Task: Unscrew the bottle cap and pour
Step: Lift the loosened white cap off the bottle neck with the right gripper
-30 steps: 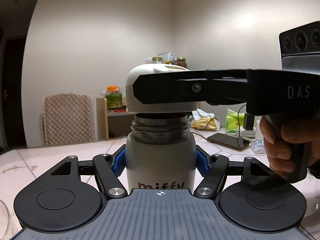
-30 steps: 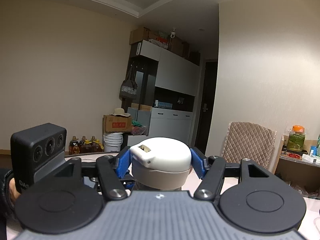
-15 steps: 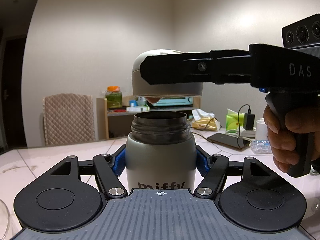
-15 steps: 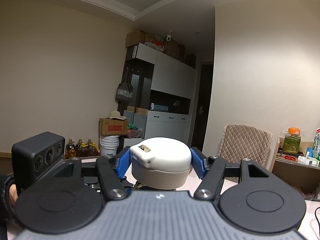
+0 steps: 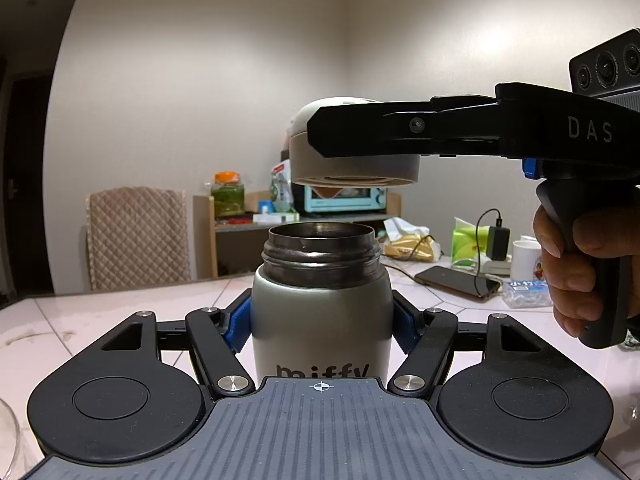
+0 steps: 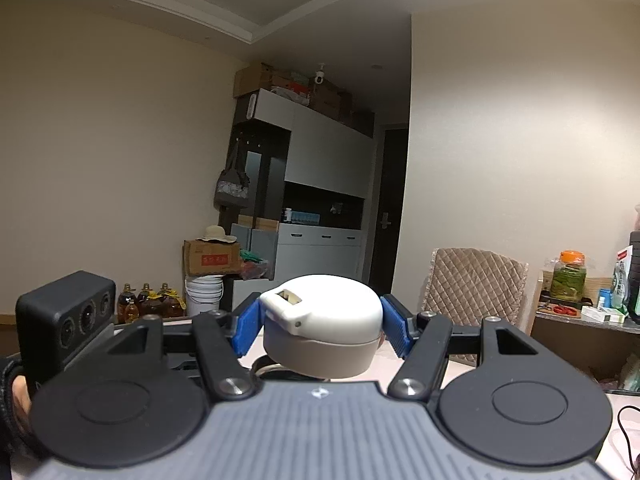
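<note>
A grey "miffy" bottle (image 5: 321, 320) stands upright on the table, its threaded metal mouth (image 5: 321, 236) open. My left gripper (image 5: 321, 322) is shut on the bottle's body. The white and grey cap (image 5: 352, 160) hangs clear above the mouth, a little to the right. My right gripper (image 6: 322, 328) is shut on the cap (image 6: 322, 332), blue pads on both sides. In the left wrist view the right gripper reaches in from the right, held by a hand (image 5: 580, 272).
The pale tiled table (image 5: 100, 320) carries a phone (image 5: 456, 282), a charger, a white mug (image 5: 528, 258) and green tissue packs at the right. A glass rim (image 5: 8, 436) shows at the lower left. A padded chair (image 5: 138, 236) and a shelf with a jar stand behind.
The cap has come off the bottle's mouth. My right gripper has lifted it up and a little to the right. The left gripper and the bottle have stayed still.
</note>
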A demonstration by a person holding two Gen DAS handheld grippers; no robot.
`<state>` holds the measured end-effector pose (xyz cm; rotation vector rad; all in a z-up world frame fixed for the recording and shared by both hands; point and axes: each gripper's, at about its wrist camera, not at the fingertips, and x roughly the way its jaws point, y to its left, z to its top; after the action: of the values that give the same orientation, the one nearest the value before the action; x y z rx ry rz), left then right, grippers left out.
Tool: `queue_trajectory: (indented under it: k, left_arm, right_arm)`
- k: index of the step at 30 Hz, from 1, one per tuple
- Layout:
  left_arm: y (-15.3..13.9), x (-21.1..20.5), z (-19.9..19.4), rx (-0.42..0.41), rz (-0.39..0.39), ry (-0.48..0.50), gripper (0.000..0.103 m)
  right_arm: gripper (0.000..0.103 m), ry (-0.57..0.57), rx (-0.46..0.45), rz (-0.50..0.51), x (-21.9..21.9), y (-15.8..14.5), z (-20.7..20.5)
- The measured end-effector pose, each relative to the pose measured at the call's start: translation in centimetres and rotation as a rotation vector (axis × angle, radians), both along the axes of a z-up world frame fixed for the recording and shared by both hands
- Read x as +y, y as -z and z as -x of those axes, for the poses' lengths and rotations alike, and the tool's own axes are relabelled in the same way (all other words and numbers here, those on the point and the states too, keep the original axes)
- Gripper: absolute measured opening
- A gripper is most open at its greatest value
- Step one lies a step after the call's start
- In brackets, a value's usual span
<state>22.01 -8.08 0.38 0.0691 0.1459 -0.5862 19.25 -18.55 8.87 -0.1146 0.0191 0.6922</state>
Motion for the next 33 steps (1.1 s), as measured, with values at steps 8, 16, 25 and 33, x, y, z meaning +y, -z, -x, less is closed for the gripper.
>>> queue_trajectory:
  k: [8, 16, 25, 33]
  left_arm:
    - [0.0, 0.2, 0.2, 0.001, 0.001, 0.000, 0.072]
    - [-0.4, 0.4, 0.0, 0.004, 0.002, 0.000, 0.072]
    - [-0.7, 0.5, 0.2, 0.003, 0.002, -0.001, 0.072]
    - [-0.6, 0.4, 0.0, 0.003, 0.002, 0.000, 0.072]
  right_arm:
    - [0.066, 0.039, 0.004, -0.020, -0.5, -0.2, -0.1]
    - [0.066, 0.094, 0.015, -0.037, -1.3, -0.1, -0.3]
    - [0.066, 0.172, 0.040, -0.066, -2.2, 0.4, -1.0]
    - [0.066, 0.215, 0.066, -0.079, -3.0, 1.4, -1.3]
